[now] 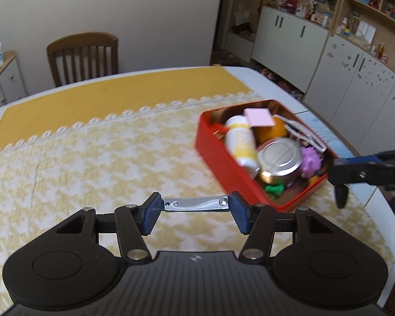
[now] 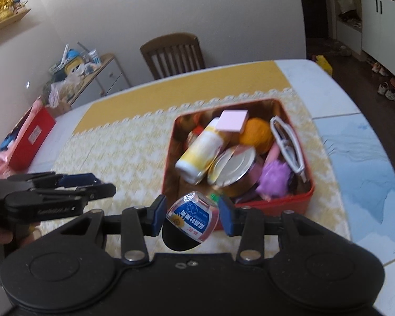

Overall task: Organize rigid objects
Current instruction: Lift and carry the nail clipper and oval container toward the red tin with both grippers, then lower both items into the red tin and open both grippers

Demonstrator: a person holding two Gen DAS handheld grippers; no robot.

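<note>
I have two grippers and one red tin (image 2: 276,206) on the yellow-and-white tablecloth (image 1: 92,163). My left gripper (image 1: 196,206) is closed down on a single metal nail clipper (image 1: 194,203), held endwise between the two blue pads just above the cloth, beside the tin's near-left corner. My right gripper (image 2: 192,214) has its fingers about a bottle's width apart, with one small bottle with a blue-and-pink label (image 2: 193,217) between them at the tin's near wall; the right pad touches it, but I cannot tell whether the left one does.

In the tin I count one white-and-yellow bottle (image 2: 200,152), one pink block (image 2: 233,121), one orange ball (image 2: 256,133), one round metal can (image 2: 235,167), one purple spiky toy (image 2: 273,177) and one white pouch (image 2: 287,142). A green piece (image 1: 275,189) and something red show underneath, mostly buried. Motion blur smears the tin's contents. One wooden chair (image 1: 83,58) stands behind the table.
</note>
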